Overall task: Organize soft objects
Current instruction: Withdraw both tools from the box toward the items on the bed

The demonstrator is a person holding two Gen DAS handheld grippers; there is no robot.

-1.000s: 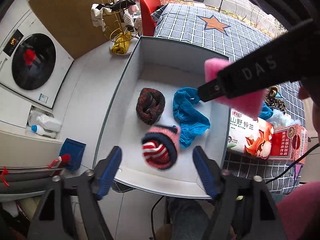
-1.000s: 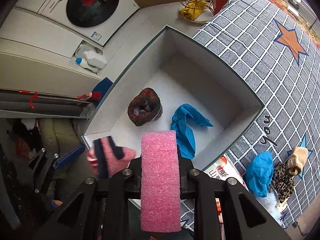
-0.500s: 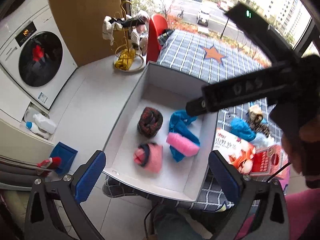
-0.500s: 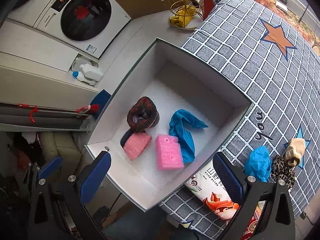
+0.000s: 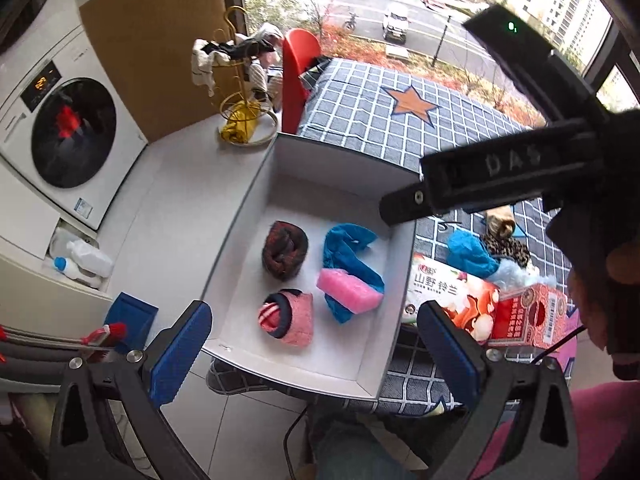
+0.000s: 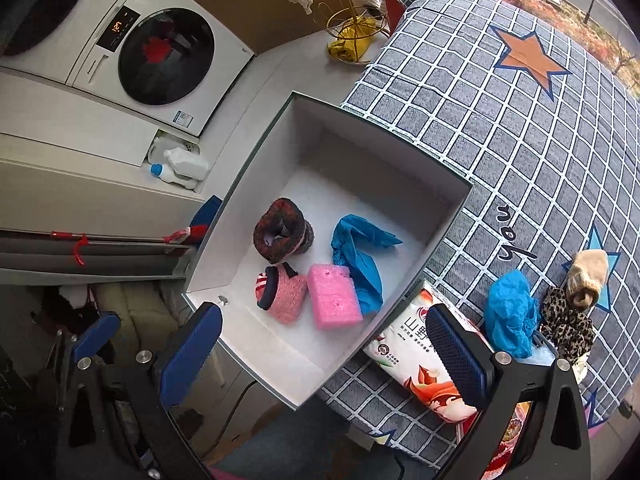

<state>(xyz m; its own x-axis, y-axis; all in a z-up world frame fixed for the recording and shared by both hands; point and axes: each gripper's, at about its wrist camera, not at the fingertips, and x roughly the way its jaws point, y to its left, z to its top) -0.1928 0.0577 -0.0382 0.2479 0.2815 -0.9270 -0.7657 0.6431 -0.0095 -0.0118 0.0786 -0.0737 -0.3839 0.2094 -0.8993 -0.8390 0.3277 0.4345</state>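
I hold both grippers, left gripper and right gripper, wide and empty; 4 soft items, including the pink sponge, lie in the box ahead of my fingers, gathered there for tidiness.

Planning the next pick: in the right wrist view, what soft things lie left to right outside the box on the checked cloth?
Blue cloth → leopard-print piece; the beige sock overlaps the leopard piece, so its place is unclear.

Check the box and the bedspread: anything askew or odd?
Mostly tidy. The pink sponge lies partly on the blue cloth inside the box. A blue cloth, leopard-print piece and beige sock remain outside on the bedspread.
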